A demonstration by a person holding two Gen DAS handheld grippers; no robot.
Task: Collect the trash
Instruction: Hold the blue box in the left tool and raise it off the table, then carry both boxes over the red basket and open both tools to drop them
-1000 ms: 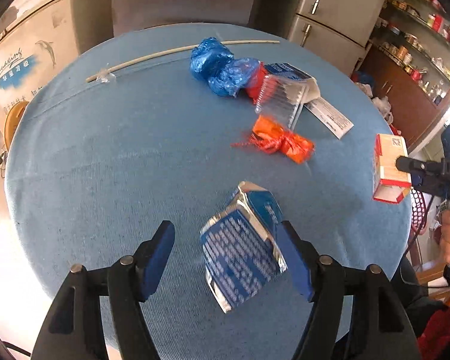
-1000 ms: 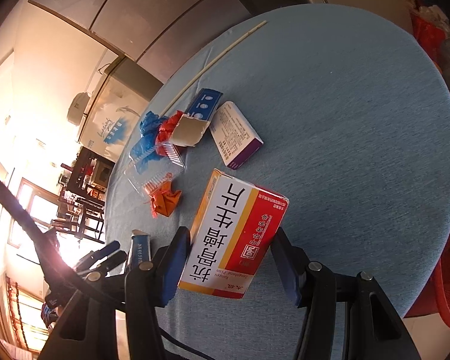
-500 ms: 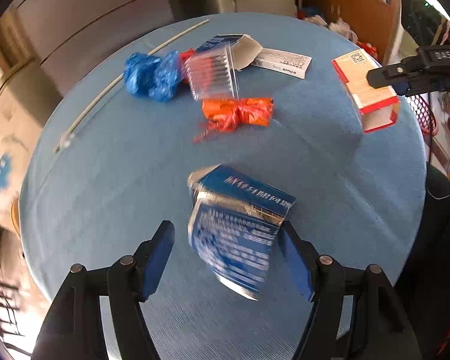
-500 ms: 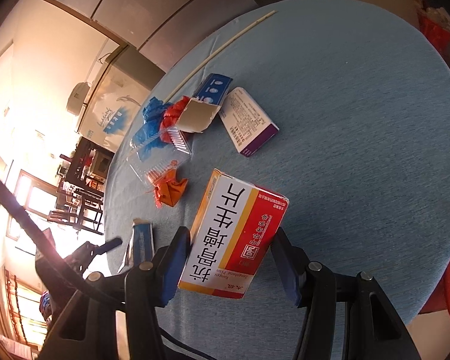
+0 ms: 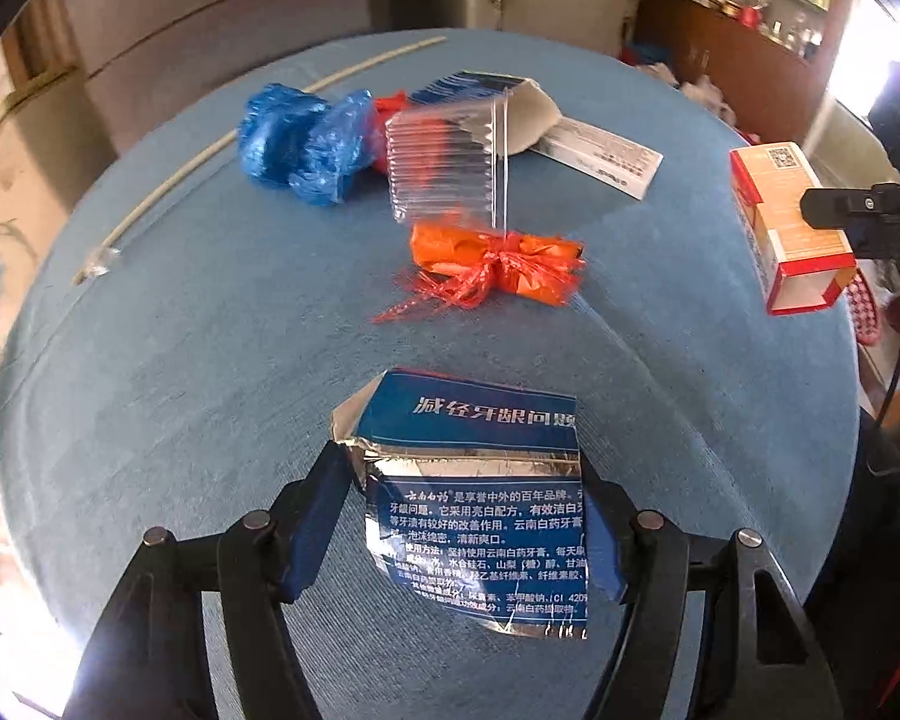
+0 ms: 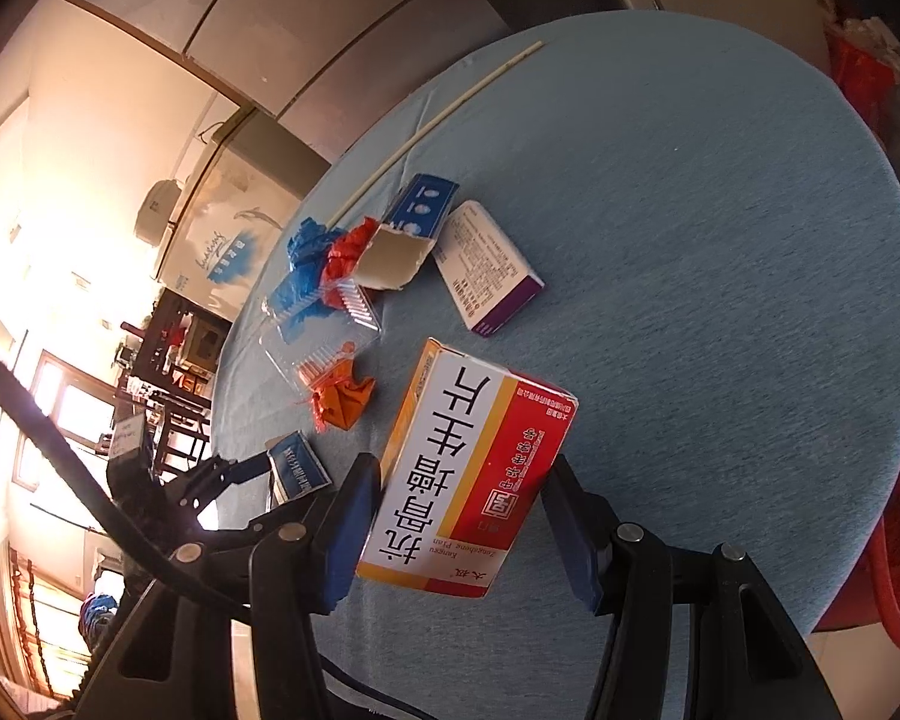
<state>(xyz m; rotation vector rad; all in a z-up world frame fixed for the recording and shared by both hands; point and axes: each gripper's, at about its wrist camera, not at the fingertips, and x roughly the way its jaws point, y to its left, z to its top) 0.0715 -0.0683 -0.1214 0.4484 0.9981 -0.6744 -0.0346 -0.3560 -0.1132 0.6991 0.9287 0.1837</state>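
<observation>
The left gripper (image 5: 462, 516) has its jaws clamped on a flattened blue toothpaste box (image 5: 480, 504) above the blue counter (image 5: 180, 360). The right gripper (image 6: 459, 522) grips a red-and-white medicine box (image 6: 468, 468). Farther off lie an orange bag (image 5: 498, 264), a clear tray (image 5: 444, 162) and blue bags (image 5: 306, 141).

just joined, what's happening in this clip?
A person with a handheld gripper in each hand is clearing trash off a round blue table. The left gripper is shut on a torn blue toothpaste box; the right gripper is shut on a red and white medicine box, held above the table. An orange bag, blue bags, a clear plastic tray and a white and purple box lie on the table.
</observation>
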